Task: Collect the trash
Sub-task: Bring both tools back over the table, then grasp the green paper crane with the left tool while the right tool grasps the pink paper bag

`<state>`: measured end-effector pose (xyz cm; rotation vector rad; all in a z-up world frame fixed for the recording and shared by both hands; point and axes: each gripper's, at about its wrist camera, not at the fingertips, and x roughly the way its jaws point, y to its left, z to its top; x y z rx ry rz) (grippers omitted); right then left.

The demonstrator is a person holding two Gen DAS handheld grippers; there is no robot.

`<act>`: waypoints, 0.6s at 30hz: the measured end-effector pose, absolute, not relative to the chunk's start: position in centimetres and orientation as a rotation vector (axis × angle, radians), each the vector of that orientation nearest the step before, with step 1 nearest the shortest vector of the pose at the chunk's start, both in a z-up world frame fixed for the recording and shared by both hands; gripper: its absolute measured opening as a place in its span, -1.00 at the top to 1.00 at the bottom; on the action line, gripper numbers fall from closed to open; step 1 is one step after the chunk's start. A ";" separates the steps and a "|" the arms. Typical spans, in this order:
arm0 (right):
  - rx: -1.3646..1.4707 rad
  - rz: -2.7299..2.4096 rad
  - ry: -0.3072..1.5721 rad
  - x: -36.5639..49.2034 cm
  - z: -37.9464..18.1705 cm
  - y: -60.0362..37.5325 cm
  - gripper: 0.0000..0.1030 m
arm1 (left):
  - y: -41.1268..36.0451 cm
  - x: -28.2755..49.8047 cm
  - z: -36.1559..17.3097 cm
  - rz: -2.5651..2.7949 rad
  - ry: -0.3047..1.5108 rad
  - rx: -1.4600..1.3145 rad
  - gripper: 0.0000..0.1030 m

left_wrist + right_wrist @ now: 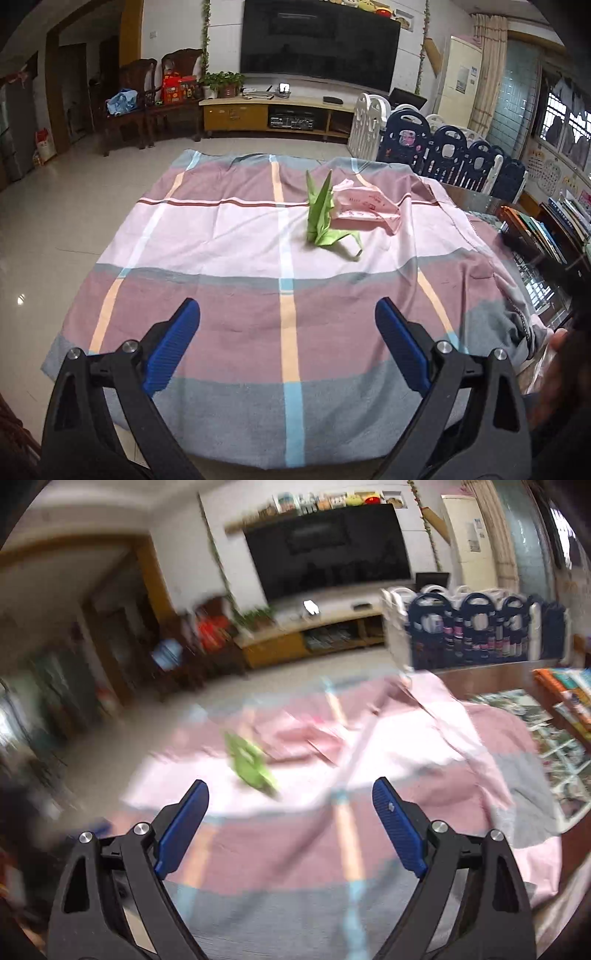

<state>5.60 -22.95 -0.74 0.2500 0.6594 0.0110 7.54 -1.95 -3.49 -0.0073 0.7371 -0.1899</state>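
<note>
Left wrist: we see left gripper spread wide, nothing between its pads, above the plaid cloth. Green folded paper sits mid-cloth, touching a crumpled pink wrapper behind it. Right wrist is blurred: right gripper also wide, empty; paper probably ahead-left.

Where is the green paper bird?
In the left wrist view, the green paper bird sits mid-table on the plaid cloth, touching the pink plastic bag at its right.
</note>
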 end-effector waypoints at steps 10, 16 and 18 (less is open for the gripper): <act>0.323 -0.019 0.631 10.2 -0.8 -26.5 -0.71 | -6.0 16.7 -6.2 -0.280 0.764 0.083 -0.68; 0.207 0.032 0.649 15.0 -2.3 -25.5 -0.71 | -8.2 21.9 -9.3 -0.327 0.828 0.128 -0.41; 0.179 0.071 0.686 16.9 -3.6 -24.8 -0.71 | -8.8 23.1 -10.0 -0.334 0.853 0.148 -0.27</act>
